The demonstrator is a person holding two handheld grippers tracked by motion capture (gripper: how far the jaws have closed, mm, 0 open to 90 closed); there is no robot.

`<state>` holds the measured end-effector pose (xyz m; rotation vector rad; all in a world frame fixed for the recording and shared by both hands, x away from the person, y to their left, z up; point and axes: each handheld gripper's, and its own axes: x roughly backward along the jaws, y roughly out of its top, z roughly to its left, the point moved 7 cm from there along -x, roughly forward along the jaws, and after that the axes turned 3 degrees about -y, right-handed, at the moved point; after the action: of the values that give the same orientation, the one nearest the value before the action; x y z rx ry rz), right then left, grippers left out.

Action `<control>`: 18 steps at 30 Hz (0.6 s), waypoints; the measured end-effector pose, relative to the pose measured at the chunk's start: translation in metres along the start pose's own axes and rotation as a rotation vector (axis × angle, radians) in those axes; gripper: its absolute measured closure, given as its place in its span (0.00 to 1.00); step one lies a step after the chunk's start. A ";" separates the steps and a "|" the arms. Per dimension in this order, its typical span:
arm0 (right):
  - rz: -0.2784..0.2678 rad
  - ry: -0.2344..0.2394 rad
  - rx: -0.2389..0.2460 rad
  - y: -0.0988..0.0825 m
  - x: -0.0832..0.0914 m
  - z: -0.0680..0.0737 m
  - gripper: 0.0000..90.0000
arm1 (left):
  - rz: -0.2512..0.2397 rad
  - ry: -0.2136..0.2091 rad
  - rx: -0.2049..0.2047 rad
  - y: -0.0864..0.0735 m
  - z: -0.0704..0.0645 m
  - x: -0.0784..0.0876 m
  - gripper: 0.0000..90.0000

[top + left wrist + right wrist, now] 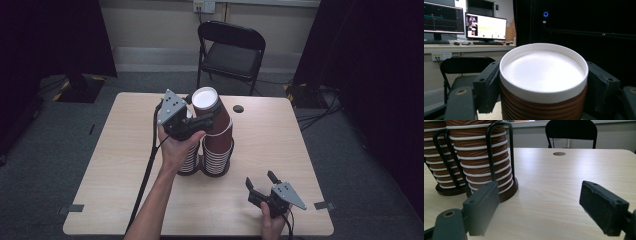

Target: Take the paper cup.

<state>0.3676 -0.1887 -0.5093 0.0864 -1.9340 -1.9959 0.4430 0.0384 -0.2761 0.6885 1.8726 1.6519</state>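
The left gripper (202,121) holds one brown ribbed paper cup (215,120) by its side, a little under the white rim. In the left gripper view both jaws press on the wall of the cup (543,82), one at 9 o'clock and one at 3 o'clock, so the grip is closed on it. The cup leans with its mouth toward 11 o'clock in the high view. Its lower part seems to sit in the right stack of cups (217,155), which stands in a black wire holder (499,152) near the middle of the table (280,150). A second stack (190,162) is just beside it, at 9 o'clock from it.

The right gripper (261,183) rests low at about 5 o'clock from the stacks, well apart from them, with its jaws spread wide and nothing between them.

I think the risk is in the nesting. If the held cup sticks to the one below, pulling it may lift two or more cups together, or drag the whole holder, because nothing holds the base down. The tilt adds to this: a pull along a slanted line can push the stack against the wire and tip the holder toward the neighbour stack. Too strong a squeeze may also dent the thin paper wall.
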 end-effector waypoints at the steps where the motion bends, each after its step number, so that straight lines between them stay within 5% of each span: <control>1: -0.003 -0.002 -0.001 0.000 0.000 0.000 0.17 | -0.005 -0.001 -0.001 0.001 0.000 0.002 0.26; 18: -0.003 -0.004 -0.004 0.000 0.000 0.000 0.17 | -0.034 -0.030 -0.011 0.013 -0.011 0.025 0.26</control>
<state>0.3673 -0.1892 -0.5092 0.0848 -1.9329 -2.0037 0.4178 0.0489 -0.2640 0.6700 1.8434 1.6209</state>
